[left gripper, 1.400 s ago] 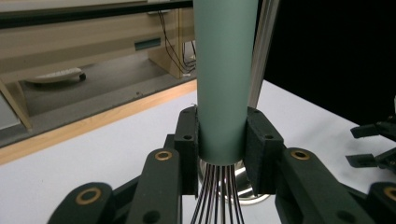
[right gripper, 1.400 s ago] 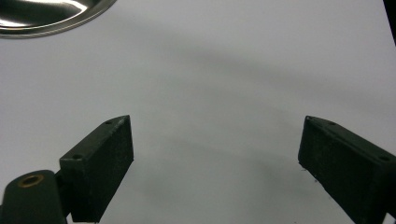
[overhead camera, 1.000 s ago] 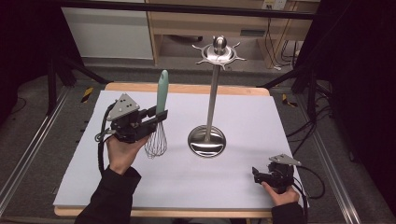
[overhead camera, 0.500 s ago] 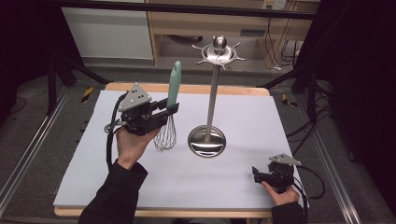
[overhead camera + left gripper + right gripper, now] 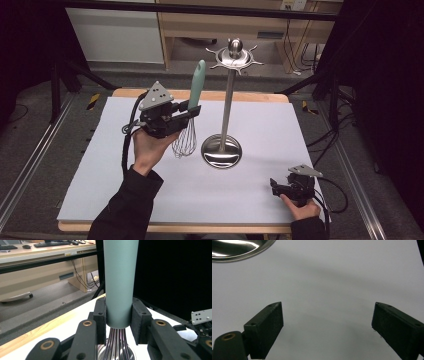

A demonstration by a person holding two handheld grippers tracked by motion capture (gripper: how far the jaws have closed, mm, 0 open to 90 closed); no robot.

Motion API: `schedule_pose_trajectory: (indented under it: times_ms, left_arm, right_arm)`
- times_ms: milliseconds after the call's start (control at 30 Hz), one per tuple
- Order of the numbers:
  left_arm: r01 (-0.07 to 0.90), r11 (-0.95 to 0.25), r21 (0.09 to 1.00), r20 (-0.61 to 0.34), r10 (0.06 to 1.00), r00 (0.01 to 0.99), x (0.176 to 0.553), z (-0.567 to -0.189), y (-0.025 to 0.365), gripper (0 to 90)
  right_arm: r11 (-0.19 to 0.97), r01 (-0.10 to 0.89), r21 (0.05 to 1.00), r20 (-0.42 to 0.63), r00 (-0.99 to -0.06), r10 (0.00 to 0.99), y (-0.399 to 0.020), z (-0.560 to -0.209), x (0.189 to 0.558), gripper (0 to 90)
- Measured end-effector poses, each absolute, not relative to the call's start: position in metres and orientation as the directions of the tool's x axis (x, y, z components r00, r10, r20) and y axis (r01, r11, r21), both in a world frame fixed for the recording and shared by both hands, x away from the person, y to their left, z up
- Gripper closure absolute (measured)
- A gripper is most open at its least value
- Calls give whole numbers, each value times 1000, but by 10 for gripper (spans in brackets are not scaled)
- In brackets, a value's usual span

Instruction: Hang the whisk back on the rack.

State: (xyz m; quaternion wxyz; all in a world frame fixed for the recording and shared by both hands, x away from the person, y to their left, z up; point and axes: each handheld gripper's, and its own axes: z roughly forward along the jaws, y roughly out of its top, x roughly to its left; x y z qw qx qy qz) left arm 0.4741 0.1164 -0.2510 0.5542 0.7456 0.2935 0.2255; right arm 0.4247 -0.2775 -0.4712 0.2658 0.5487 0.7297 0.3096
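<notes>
Since the earlier frame: you are carrying the whisk [image 5: 189, 117] up and rightward | left gripper [image 5: 192, 111] is clamping its teal handle, axis upright | hook stand [image 5: 228, 102] is standing just right, frame centre | right gripper [image 5: 274, 186] is resting wide, lower right, farther.

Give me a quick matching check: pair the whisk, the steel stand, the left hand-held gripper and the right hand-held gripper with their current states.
Things:
1. whisk
2. steel stand
3. left hand-held gripper
4. right hand-held gripper

States:
A. jaws open, nothing between them
B. clamped on a teal handle
C. upright on the white mat, hooks bare
D. held upright, wires down

Pairs: 1-D, 2-C, 3-B, 4-A
</notes>
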Motion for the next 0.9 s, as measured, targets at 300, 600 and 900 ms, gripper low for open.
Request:
schedule_pose_trajectory:
  times_ms: [300, 600, 900]
  left_arm:
    - [195, -238, 952, 26, 694, 720, 479, -248, 108, 687]
    - [206, -250, 946, 26, 692, 721, 484, -252, 102, 687]
    - [217, -261, 941, 29, 698, 716, 490, -255, 91, 687]
  right_arm:
    - [203, 637, 744, -43, -258, 965, -277, -471, 425, 107]
    - [203, 637, 744, -43, -258, 965, -278, -471, 425, 107]
    - [205, 636, 744, -43, -261, 965, -277, -471, 425, 107]
